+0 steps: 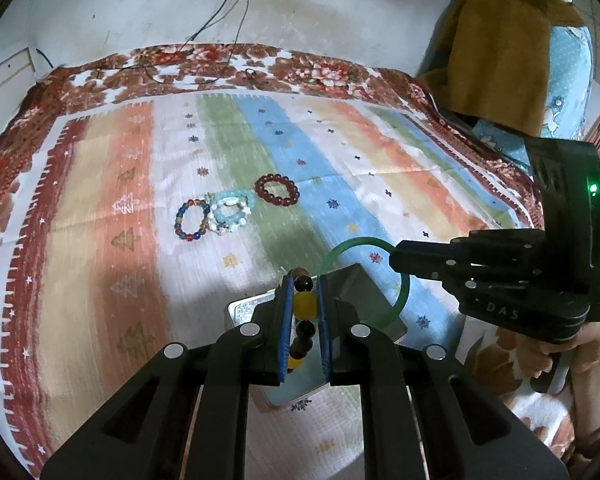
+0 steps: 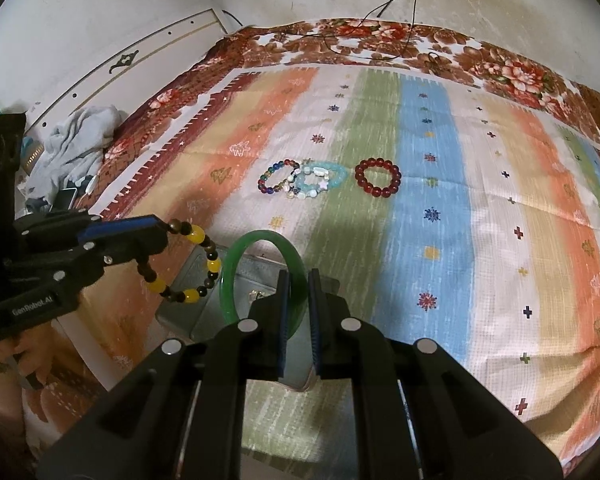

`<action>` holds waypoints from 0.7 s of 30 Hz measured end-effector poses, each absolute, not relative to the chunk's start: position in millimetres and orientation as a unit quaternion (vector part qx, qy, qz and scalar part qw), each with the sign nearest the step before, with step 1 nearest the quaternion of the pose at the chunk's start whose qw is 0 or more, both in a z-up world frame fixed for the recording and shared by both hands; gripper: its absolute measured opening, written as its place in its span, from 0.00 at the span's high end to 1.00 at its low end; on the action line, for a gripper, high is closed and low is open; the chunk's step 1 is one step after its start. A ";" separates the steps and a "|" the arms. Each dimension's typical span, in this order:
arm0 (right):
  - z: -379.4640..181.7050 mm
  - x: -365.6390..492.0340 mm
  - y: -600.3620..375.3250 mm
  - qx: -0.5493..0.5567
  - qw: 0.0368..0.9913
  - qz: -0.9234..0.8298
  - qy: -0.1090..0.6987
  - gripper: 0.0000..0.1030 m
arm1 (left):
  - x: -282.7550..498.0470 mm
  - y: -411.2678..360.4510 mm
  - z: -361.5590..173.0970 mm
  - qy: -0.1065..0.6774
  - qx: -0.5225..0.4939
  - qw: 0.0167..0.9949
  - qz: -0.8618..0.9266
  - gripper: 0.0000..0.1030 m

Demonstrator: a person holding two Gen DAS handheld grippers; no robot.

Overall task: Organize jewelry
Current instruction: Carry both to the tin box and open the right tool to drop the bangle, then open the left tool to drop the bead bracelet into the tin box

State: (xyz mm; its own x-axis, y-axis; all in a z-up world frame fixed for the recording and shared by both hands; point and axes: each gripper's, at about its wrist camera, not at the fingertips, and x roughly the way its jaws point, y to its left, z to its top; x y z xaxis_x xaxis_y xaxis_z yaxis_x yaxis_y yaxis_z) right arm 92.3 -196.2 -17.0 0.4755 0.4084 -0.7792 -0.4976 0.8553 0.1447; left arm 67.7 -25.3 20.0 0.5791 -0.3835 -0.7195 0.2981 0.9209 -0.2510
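My left gripper (image 1: 304, 280) is shut on a yellow and brown bead bracelet (image 1: 303, 304), which hangs from it in the right wrist view (image 2: 188, 268). My right gripper (image 2: 298, 276) is shut on a green bangle (image 2: 260, 276), also seen in the left wrist view (image 1: 364, 248). Both hold their pieces just above a grey metal tray (image 2: 204, 280), which also shows in the left wrist view (image 1: 356, 284). On the striped cloth lie a multicolour bead bracelet (image 2: 278, 178), a pale blue and white one (image 2: 320, 180) and a dark red one (image 2: 378, 178).
The striped cloth (image 2: 440, 220) lies over a floral bedspread (image 2: 500, 68). Black cables (image 1: 220, 20) run down the wall to the bed's far edge. A grey garment heap (image 2: 80, 136) sits at the left. Pillows and a brown cloth (image 1: 500, 40) stand at the far right.
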 end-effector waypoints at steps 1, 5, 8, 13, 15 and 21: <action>-17.8 92.4 -196.5 -0.052 0.857 0.264 0.440 0.90 | 67.9 -26.3 18.5 0.419 -0.049 0.886 -0.192 0.89; -21.1 91.2 -194.1 -0.068 0.860 0.253 0.438 0.65 | 70.6 -28.8 12.5 0.426 -0.039 0.884 -0.190 0.87; -22.0 94.4 -197.5 -0.062 0.860 0.249 0.441 0.59 | 73.3 -24.2 11.9 0.425 -0.037 0.887 -0.176 0.82; -23.1 101.0 -200.0 -0.058 0.860 0.241 0.446 0.51 | 80.5 -11.5 11.7 0.419 -0.029 0.897 -0.136 0.69; -22.4 102.9 -200.4 -0.056 0.860 0.240 0.446 0.48 | 84.6 -7.1 10.0 0.419 -0.029 0.899 -0.125 0.65; -21.5 113.5 -210.5 -0.040 0.872 0.212 0.439 0.26 | 97.4 -5.1 3.9 0.413 0.014 0.907 -0.081 0.48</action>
State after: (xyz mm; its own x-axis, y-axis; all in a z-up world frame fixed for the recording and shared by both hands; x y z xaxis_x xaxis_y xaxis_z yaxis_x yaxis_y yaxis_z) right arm 113.5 -210.5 -21.5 0.5245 0.3349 -0.7828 -0.4052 0.9068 0.1164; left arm 97.4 -5.1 3.9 0.6460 -0.1350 -0.7513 0.1588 0.9865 -0.0407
